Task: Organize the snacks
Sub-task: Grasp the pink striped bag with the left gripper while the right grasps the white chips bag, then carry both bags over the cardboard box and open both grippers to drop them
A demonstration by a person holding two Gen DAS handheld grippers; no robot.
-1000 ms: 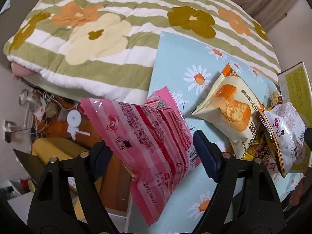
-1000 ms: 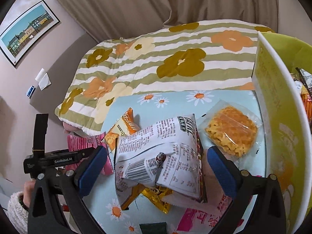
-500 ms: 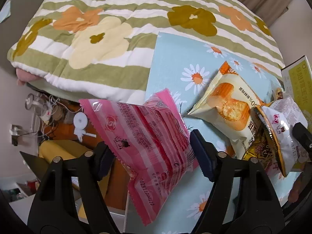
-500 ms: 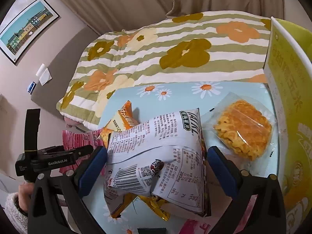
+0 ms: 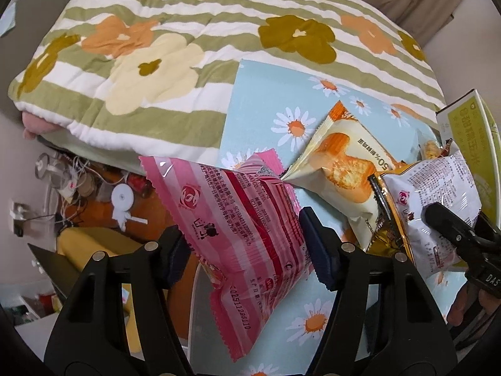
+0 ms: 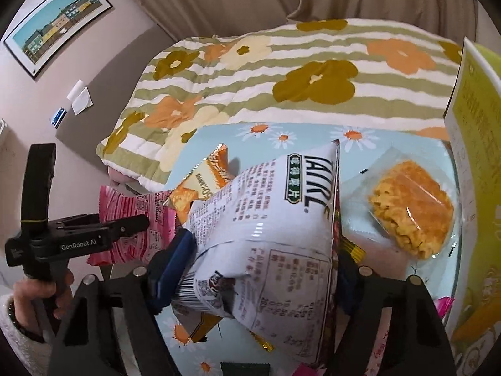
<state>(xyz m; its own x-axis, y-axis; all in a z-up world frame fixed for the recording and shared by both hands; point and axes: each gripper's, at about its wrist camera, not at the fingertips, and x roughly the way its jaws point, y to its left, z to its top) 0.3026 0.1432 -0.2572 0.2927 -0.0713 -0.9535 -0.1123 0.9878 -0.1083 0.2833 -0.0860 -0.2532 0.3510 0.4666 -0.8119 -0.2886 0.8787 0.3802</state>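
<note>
In the left wrist view, the left gripper (image 5: 245, 258) is seen at the lower centre of the frame, and a pink packet (image 5: 238, 219) is pinched between its two blue pads, the jaws standing partly closed on it. The lower end of the packet is hanging past the edge of the blue daisy cloth (image 5: 269, 100), over the open floor at the lower left. Just to the right a yellow cake packet (image 5: 341, 159) is lying on the cloth, its corner touching the pink one.

In the right wrist view, the right gripper (image 6: 256, 277) is at the bottom centre; its jaws are closing, and a white chip bag (image 6: 266, 219) is squeezed between the pads. The bag is leaning over the cake packet (image 6: 200, 181) at its upper left. A clear packet of orange crackers (image 6: 410, 210) is lying alone to the right, near the wall of a yellow box (image 6: 476, 156) at the right edge. Bare cloth is left only at the upper centre, before the striped flower blanket (image 6: 281, 72). A hand (image 6: 40, 294) is seen at the lower left.
</note>
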